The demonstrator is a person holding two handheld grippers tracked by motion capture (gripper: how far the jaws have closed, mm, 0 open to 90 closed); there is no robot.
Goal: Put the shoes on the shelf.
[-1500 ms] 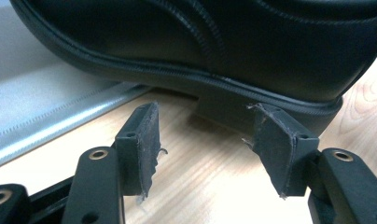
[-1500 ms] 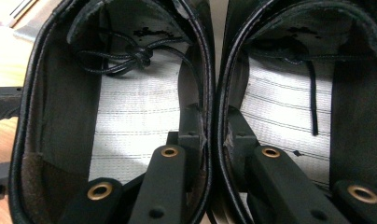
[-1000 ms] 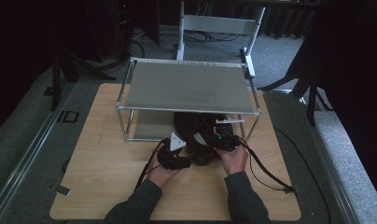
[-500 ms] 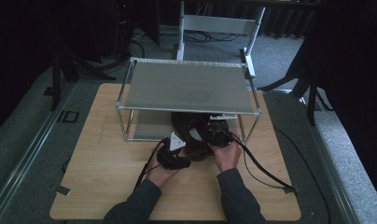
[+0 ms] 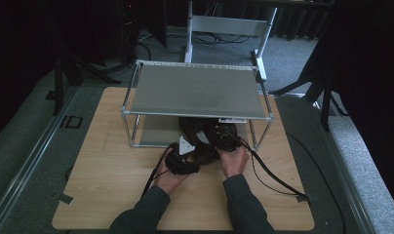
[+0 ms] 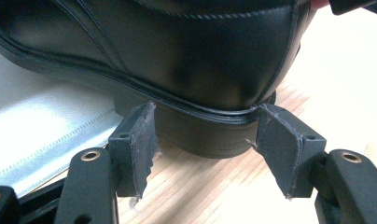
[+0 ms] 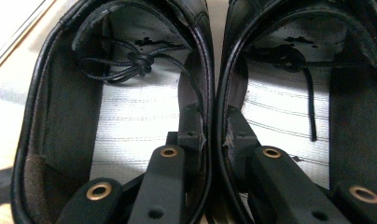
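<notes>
Two black leather lace-up shoes (image 5: 201, 135) lie side by side on the wooden table (image 5: 112, 170), toes under a metal shelf rack (image 5: 195, 90). My right gripper (image 7: 214, 133) reaches into their openings. It is shut on the two touching inner walls, one jaw inside the left shoe (image 7: 130, 116) and one inside the right shoe (image 7: 289, 116). My left gripper (image 6: 203, 144) sits low behind one shoe (image 6: 186, 56). Its jaws have just been closing, and the pads (image 6: 135, 144) now press both sides of the heel (image 6: 205, 135). From above, the left gripper (image 5: 195, 153) and right gripper (image 5: 213, 135) meet at the shoes.
The rack's top shelf overhangs the shoes' front halves, and its thin posts (image 5: 134, 131) stand at the corners. A pale lower shelf (image 6: 37, 135) lies under the shoe's front. Black cables (image 5: 273, 175) trail across the table to the right. A white frame (image 5: 229, 24) stands behind.
The right hand has edged slightly left, toward the left hand. The left hand and the shoes stay where they were.
</notes>
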